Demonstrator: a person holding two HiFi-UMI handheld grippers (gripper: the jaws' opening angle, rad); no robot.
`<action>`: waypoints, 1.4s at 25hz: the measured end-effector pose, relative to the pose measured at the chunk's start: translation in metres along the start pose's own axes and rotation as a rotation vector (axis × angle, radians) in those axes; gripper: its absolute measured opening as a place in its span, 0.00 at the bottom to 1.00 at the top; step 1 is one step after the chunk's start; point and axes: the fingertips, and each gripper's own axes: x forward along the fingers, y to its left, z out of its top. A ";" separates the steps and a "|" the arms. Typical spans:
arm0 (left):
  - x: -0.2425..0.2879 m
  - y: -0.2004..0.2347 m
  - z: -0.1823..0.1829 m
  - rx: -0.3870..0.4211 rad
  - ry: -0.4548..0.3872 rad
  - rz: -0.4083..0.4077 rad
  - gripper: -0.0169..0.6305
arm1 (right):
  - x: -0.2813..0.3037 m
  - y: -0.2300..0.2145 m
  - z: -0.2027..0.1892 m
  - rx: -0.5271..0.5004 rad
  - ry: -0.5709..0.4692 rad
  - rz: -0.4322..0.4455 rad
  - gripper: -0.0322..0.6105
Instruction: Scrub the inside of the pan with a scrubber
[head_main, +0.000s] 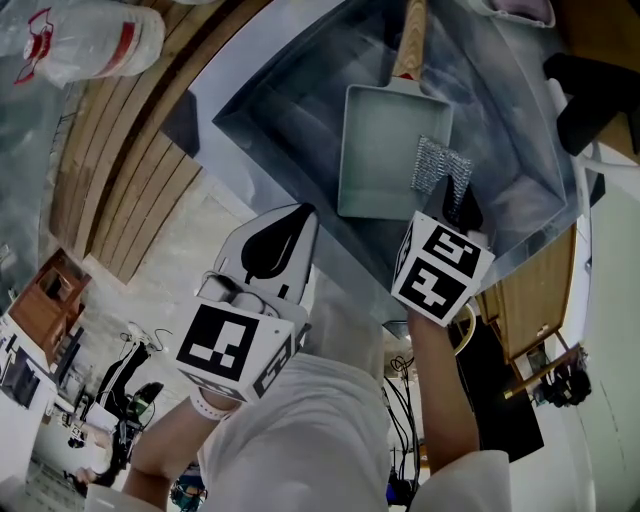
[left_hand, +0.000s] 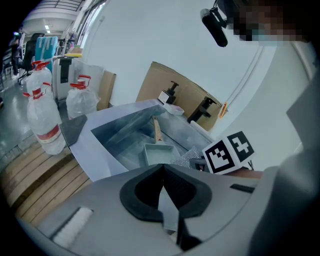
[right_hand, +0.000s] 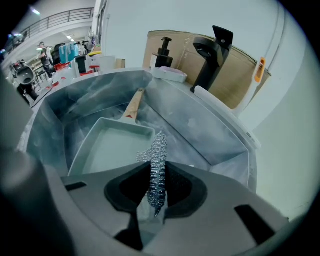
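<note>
Pinching the scrubber (right_hand: 158, 155) edge-on, the right gripper (right_hand: 156, 189) has its jaws closed on the steel mesh, and a good length sticks out past the tips. The pan (head_main: 388, 150) lies flat on the sink (head_main: 290, 95) floor, about mid-basin, with its wooden handle (head_main: 408, 45) pointing at the far wall. In the head view the scrubber sits over the pan's right rim, toward its near right corner. I cannot tell whether mesh touches metal. The left gripper (head_main: 272, 248) hangs outside the sink's near edge, jaws together on nothing, well apart from the pan.

Judgement: scrubbing proper is not yet under way, since the mesh is at the rim and not on the base.

To do it well, I would:
- carry the mesh inward and down,
- lay its broad side on the base,
- press lightly,
- work overlapping strokes into each corner.

The pan looks loose in the basin and may slide, so the idle left gripper could steady the handle. The pinch is narrow, and hard pressure may fold the mesh or drag it out.
</note>
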 end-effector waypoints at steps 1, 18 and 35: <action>0.000 0.000 0.000 0.000 -0.001 0.000 0.03 | 0.002 0.000 0.003 0.001 -0.003 0.003 0.16; 0.001 0.002 0.003 0.000 -0.002 0.008 0.03 | 0.018 0.062 0.036 0.143 -0.043 0.298 0.16; 0.005 -0.001 0.001 -0.008 0.004 0.006 0.03 | 0.005 0.100 0.074 0.247 -0.153 0.631 0.15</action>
